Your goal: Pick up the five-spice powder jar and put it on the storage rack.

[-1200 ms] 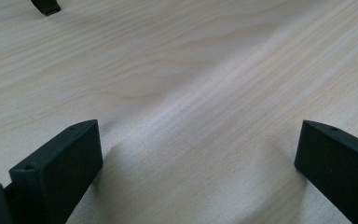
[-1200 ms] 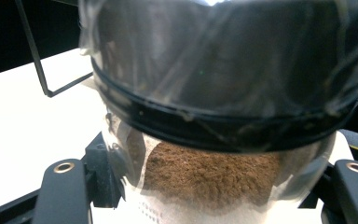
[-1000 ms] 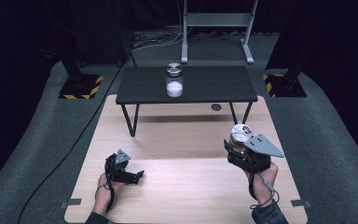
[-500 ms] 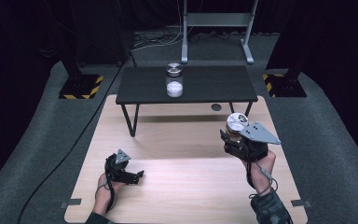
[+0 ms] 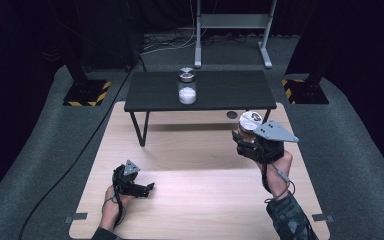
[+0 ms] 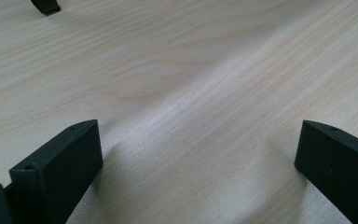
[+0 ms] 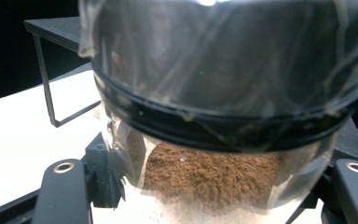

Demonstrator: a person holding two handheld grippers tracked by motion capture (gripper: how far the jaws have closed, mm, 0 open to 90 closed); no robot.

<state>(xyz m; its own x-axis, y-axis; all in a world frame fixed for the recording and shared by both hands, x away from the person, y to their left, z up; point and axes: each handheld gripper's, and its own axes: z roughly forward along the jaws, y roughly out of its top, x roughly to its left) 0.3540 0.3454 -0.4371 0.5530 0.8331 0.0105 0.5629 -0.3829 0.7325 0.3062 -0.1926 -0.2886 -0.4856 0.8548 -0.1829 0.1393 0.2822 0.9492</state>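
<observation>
A clear jar of brown powder (image 5: pixel 250 126) (image 7: pixel 214 140) with a shiny lid is held off the wooden board (image 5: pixel 190 165), with my right gripper (image 5: pixel 244 142) (image 7: pixel 205 186) shut on its lower body. A second jar with white powder (image 5: pixel 187 86) stands upright on the low black table (image 5: pixel 215 90) at the back. At the front left, my left gripper (image 5: pixel 147 189) (image 6: pixel 196 158) rests on the board, jaws wide open with bare wood between them.
The black table stands on thin metal legs (image 5: pixel 139 129) over the board's far edge. A small dark disc (image 5: pixel 232 115) lies on the board under it. Grey carpet (image 5: pixel 40 150) surrounds the board, with a cable (image 5: pixel 70 165) at left and stand bases (image 5: pixel 86 93) behind.
My right gripper has risen and moved toward the black table with the brown-powder jar in it. The left gripper has stayed where it was.
</observation>
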